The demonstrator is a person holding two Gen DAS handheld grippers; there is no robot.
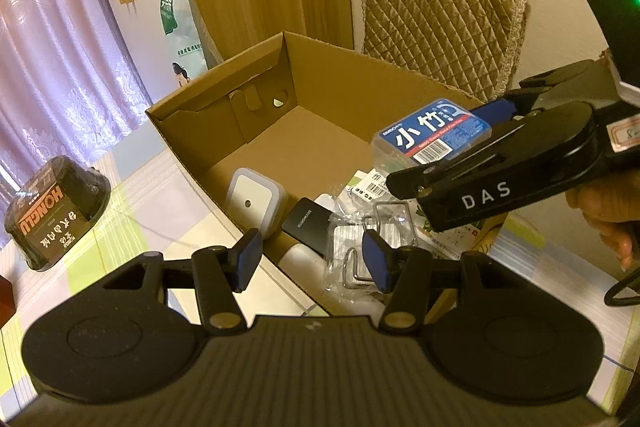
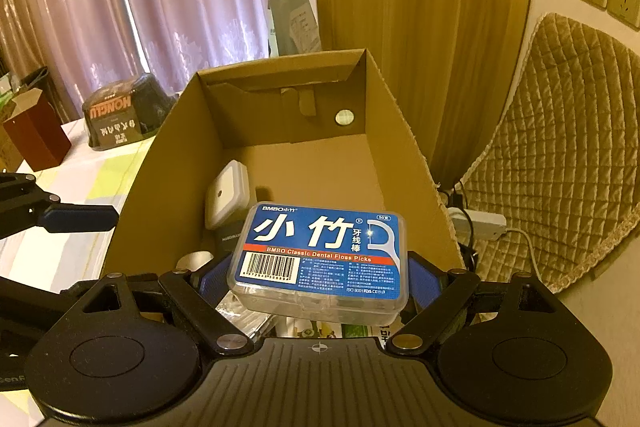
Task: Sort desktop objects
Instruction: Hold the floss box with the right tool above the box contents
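The right gripper (image 2: 320, 283) holds a clear plastic box of dental floss picks (image 2: 320, 255) w/ a blue label. Its blue pads (image 2: 424, 285) press on both short ends of the box. The box is up in the air, flat, label up, just over the near end of a big open cardboard box (image 2: 168, 163). In the left wrist view the same floss box (image 1: 430, 141) sits at the tip of the right gripper (image 1: 452, 155), above the stuff inside the carton. A hand (image 1: 608, 211) grips the tool's handle at the right edge.

The left gripper (image 1: 312, 259) has nothing in it. Its two blue pads (image 1: 248, 259) are wide apart & it hovers by the near wall of the cardboard box (image 1: 192, 143).

Inside the carton, near end: a white square night light (image 1: 254, 197) leans on the left wall, a flat black card-like thing (image 1: 306, 227) lies next to it, & a clear bag w/ metal hooks (image 1: 372, 247) lies by that. Some printed packs (image 1: 368, 187) are under the floss box. The far half of the carton floor is bare.

The carton stands on a table (image 1: 132, 203) w/ a pale checked cloth. A black HONGLU bowl pack (image 1: 56, 211) sits upside down on the table, left of the carton, well apart. A chair w/ a quilted cover (image 1: 436, 23) is behind the carton.
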